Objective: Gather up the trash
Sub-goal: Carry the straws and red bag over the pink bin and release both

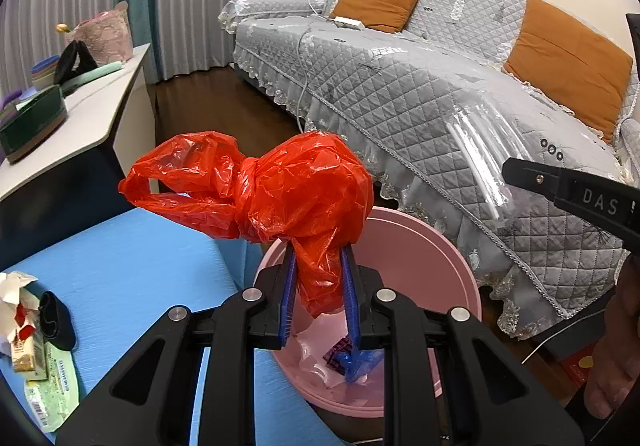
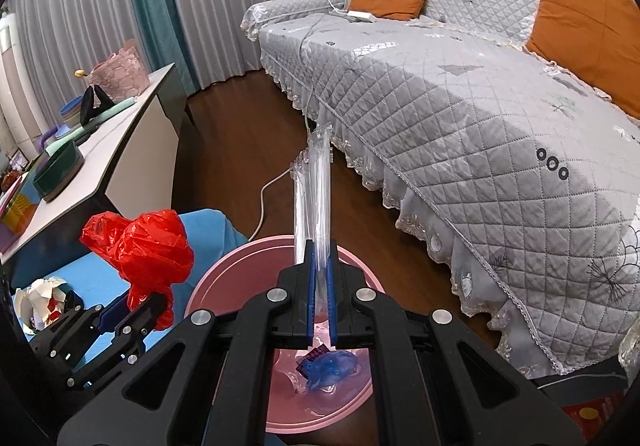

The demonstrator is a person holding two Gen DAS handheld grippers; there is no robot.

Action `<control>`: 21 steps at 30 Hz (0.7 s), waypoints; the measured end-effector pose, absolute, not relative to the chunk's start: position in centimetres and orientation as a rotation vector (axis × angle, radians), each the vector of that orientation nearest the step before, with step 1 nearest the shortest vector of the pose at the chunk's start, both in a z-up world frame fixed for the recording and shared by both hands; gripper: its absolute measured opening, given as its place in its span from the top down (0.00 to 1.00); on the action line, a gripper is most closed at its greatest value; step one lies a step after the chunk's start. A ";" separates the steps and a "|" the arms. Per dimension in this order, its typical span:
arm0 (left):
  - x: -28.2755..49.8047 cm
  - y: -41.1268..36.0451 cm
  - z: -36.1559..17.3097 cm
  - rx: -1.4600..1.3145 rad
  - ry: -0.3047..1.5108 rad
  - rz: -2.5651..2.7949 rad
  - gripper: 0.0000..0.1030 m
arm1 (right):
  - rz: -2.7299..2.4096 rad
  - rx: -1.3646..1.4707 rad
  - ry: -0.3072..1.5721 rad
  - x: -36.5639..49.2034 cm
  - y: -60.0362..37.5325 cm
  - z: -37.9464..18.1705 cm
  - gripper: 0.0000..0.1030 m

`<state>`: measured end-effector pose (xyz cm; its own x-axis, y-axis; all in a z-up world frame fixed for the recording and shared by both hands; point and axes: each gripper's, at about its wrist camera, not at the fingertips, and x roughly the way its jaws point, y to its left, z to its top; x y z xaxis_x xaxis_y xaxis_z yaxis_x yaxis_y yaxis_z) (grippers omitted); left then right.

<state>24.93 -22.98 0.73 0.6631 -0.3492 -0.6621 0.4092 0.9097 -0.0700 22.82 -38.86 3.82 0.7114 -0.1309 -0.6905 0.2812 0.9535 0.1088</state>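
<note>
red bag (image 1: 280,185) over pink bin (image 1: 420,242)

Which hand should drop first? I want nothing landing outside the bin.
Probably right. The right gripper holds the clear wrapper squarely over the pink bin; the left gripper holds the red bag bulging past the rim, over the blue table.
</note>
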 end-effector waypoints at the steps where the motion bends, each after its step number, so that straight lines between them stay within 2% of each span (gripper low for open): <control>1: 24.9 -23.0 0.7 0.089 0.730 -0.430 0.80 | -0.231 0.213 0.748 22.8 -38.9 3.8 0.95; 6: 24.7 -23.4 0.7 0.100 0.731 -0.439 0.80 | -0.233 0.215 0.751 22.8 -38.9 3.7 0.92; 9: 24.8 -23.4 0.8 0.102 0.737 -0.443 0.74 | -0.238 0.218 0.754 22.8 -39.0 3.7 0.89; 10: 24.8 -23.5 0.8 0.102 0.740 -0.445 0.66 | -0.241 0.219 0.757 22.8 -39.1 3.6 0.85; 12: 24.8 -23.5 0.8 0.104 0.747 -0.448 0.54 | -0.252 0.220 0.760 22.8 -39.3 3.6 0.58; 13: 24.9 -23.5 0.8 0.107 0.741 -0.443 0.53 | -0.268 0.218 0.758 22.7 -39.3 3.6 0.54; 21: 24.6 -22.4 0.9 0.089 0.732 -0.404 0.53 | -0.287 0.231 0.736 22.5 -39.6 4.0 0.52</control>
<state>24.59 -22.39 0.93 0.6702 -0.3276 -0.6660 0.3891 0.9192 -0.0606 22.47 -39.59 3.98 0.7054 -0.1754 -0.6867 0.3357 0.9360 0.1057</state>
